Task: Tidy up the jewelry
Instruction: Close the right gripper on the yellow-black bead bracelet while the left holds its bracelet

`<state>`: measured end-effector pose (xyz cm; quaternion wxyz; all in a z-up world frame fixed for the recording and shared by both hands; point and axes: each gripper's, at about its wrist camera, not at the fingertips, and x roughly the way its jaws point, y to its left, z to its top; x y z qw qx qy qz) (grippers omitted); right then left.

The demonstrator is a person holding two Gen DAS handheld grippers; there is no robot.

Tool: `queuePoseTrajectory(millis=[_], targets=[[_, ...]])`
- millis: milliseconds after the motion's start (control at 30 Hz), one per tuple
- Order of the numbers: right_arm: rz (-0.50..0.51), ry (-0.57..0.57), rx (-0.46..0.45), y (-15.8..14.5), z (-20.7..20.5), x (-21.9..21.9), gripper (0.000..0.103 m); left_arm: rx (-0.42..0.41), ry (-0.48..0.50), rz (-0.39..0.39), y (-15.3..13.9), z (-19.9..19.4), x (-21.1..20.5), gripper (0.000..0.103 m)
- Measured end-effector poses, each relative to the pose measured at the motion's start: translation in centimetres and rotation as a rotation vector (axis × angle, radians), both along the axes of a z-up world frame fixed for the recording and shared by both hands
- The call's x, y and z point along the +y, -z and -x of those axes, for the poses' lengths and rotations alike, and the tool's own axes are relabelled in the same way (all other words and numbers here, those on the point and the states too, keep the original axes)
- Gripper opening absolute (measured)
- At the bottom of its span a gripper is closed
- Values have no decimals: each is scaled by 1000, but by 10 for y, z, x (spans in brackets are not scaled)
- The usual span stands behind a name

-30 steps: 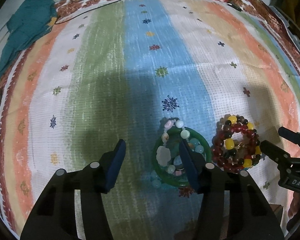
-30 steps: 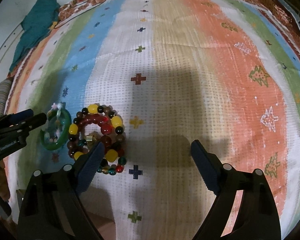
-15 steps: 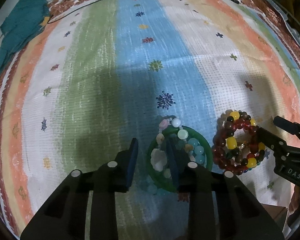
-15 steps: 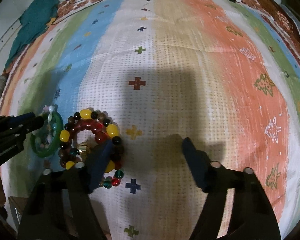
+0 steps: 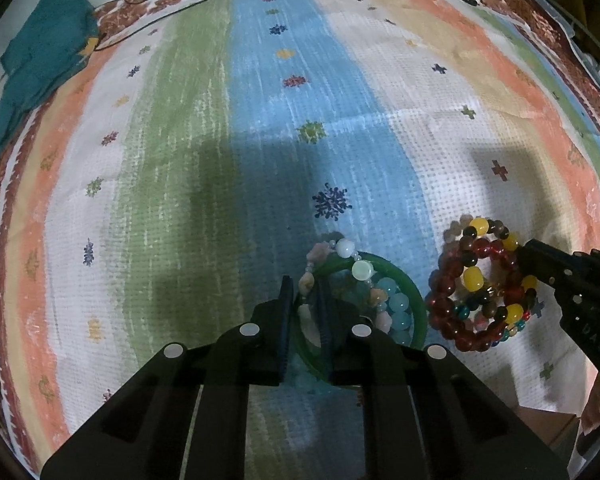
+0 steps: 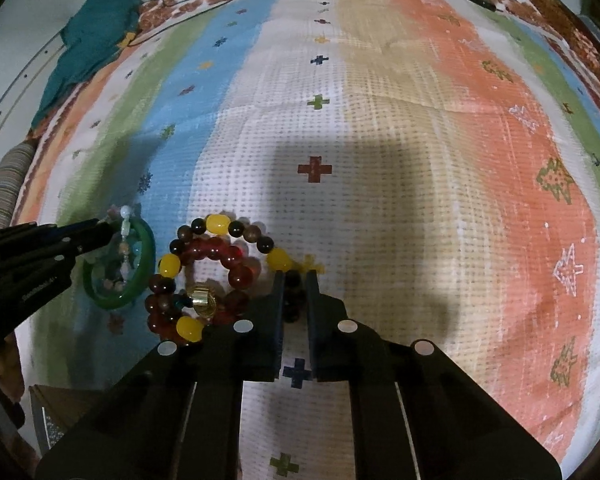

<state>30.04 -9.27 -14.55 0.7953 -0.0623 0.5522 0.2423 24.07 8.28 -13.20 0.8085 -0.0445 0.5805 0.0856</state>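
At lower centre of the left view, the green bangle (image 5: 414, 300) rim is clamped in the narrowed left claw (image 5: 305, 300). The dark beaded bracelets (image 6: 220, 276), lower left of the right view, are pinched by the right claw (image 6: 295, 300).

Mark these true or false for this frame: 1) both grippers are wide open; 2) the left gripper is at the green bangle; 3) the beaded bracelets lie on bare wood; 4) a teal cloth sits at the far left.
1) False. The left gripper and right gripper are both nearly closed on jewelry.
2) True. Its fingers straddle the green bangle rim and a pastel bead strand.
3) False. The red and yellow beaded bracelets lie on a striped blanket.
4) True. The teal cloth lies there.
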Motion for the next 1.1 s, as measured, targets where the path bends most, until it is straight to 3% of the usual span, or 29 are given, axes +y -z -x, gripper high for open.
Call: queuePoseTrajectory(millis=[367,533,667,867,1000,1100], targets=[[15,-6,-48,-15,9,0,10,-45,6,-7,-22,6,-4,7],[30,-14,-59,-16,11,1,10,-19,-15,-1,-16,5,2,8],[33,-14,-58,-14,10,1,10,-8,-35,4,-12,6,9,18],[34,-8,-47,-10,8,1,10,2,-32,8,-8,4,8,23],[33,-5,-40,-8,7,0,10,1,-35,-2,-7,2,9,34],[31,-4,-39,-8,8,1,10,4,-36,2,-3,1,9,34]])
